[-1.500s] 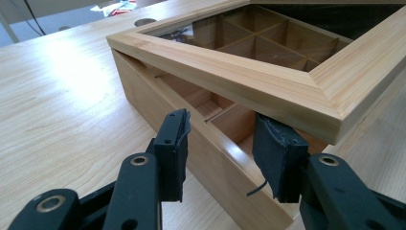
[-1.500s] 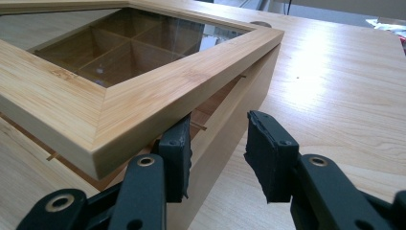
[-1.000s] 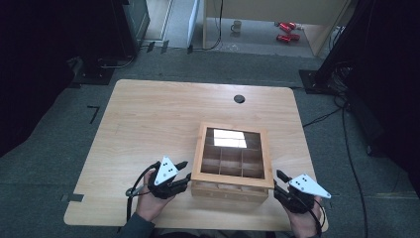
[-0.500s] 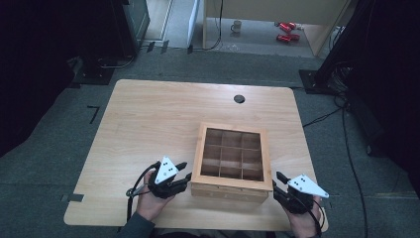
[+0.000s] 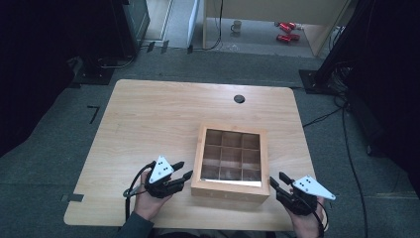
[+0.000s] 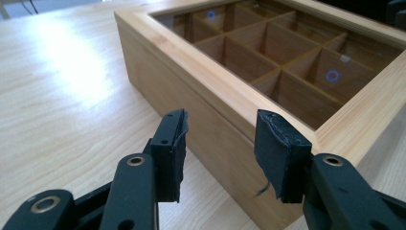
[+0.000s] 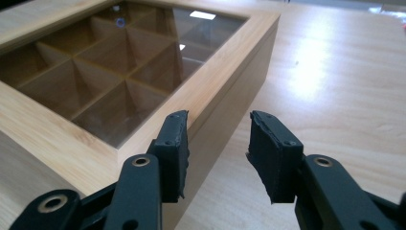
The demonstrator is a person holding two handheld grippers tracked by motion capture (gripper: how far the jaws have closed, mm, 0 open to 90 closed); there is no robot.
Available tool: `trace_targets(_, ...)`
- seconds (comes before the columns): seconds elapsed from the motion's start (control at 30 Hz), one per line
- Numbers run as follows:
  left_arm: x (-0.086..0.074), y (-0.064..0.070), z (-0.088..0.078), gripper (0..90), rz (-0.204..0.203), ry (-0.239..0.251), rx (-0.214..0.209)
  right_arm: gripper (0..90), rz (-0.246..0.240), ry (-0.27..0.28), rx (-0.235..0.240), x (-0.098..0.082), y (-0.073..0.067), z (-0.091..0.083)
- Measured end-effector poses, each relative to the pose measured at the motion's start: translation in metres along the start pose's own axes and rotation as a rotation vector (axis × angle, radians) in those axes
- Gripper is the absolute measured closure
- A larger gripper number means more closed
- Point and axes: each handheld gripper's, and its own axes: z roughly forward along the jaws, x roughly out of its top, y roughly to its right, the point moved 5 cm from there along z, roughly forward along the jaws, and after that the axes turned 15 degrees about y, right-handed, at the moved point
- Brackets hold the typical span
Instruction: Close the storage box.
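- Your right gripper (image 7: 215,153) shows two black jaws standing apart; they have just been opening, with nothing pressed between the pads.
- The pale wooden box with a glass lid and square compartments (image 7: 225,72) sits just ahead, its corner edge beside your left-hand jaw.
- Light wooden table (image 7: 335,72) lies to the right.

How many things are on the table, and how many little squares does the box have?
Box: 1
Compartments in the box: 9
Grippers, left and right: 2
Black hole in the table: 1
Total, with the compartments: 13
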Motion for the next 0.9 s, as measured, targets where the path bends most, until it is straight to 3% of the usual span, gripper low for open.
trace_targets(0.33, 0.004, -0.008, -0.006, 53.7, -0.003, 0.019, 0.037, 56.8, -0.004, 0.006, -0.022, 0.002, 0.006, 0.0)
trace_targets(0.57, 0.01, -0.028, -0.021, 53.2, -0.018, 0.053, 0.105, 56.7, 0.0, 0.013, -0.044, 0.004, 0.015, -0.001)
trace_targets(0.9, 0.012, -0.045, -0.033, 52.6, -0.032, 0.072, 0.158, 52.4, 0.0, -0.01, -0.072, 0.001, 0.024, 0.01)
